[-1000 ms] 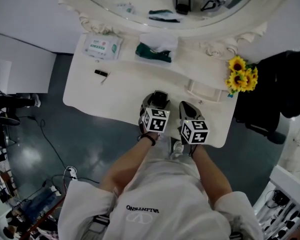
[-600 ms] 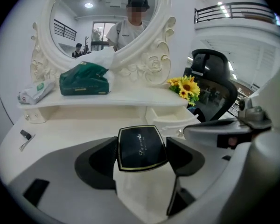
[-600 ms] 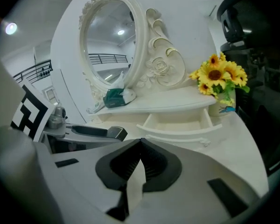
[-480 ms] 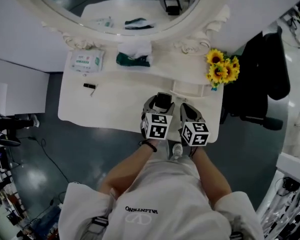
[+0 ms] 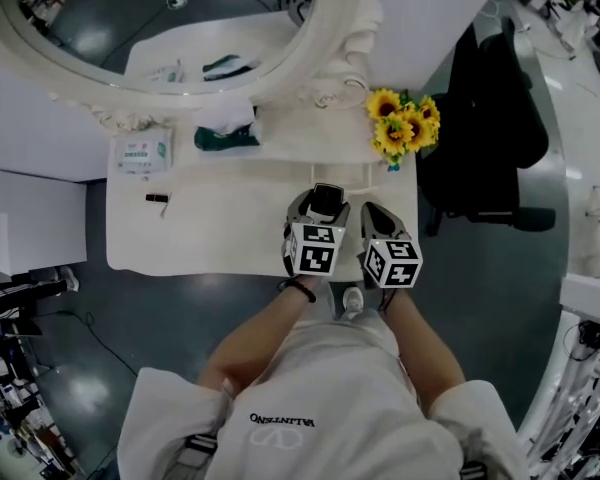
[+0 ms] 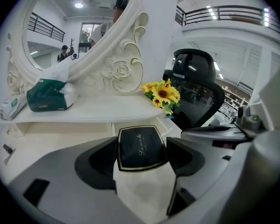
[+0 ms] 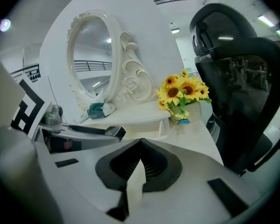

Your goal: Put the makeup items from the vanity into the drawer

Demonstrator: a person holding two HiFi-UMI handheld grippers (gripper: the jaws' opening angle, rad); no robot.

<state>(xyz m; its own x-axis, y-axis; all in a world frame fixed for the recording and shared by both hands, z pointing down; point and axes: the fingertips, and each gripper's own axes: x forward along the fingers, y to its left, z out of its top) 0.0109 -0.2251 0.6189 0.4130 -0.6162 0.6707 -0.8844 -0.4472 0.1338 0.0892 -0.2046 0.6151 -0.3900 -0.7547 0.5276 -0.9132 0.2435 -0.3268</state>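
Observation:
My left gripper is shut on a flat black makeup compact with a gold rim, held level just above the white vanity top. In the head view the compact shows at the left gripper's tip, in front of the small drawer unit under the raised shelf. My right gripper is shut with nothing in it; it hangs beside the left one near the vanity's right end. A small black makeup stick lies on the top at the far left.
An oval mirror in a carved white frame backs the vanity. A wipes pack and a green tissue pack sit on the shelf, with sunflowers at its right end. A black office chair stands right of the vanity.
The head view has swung, so the vanity and mirror now sit further left and the chair shows more. Both grippers keep their place before the person, the compact still held.

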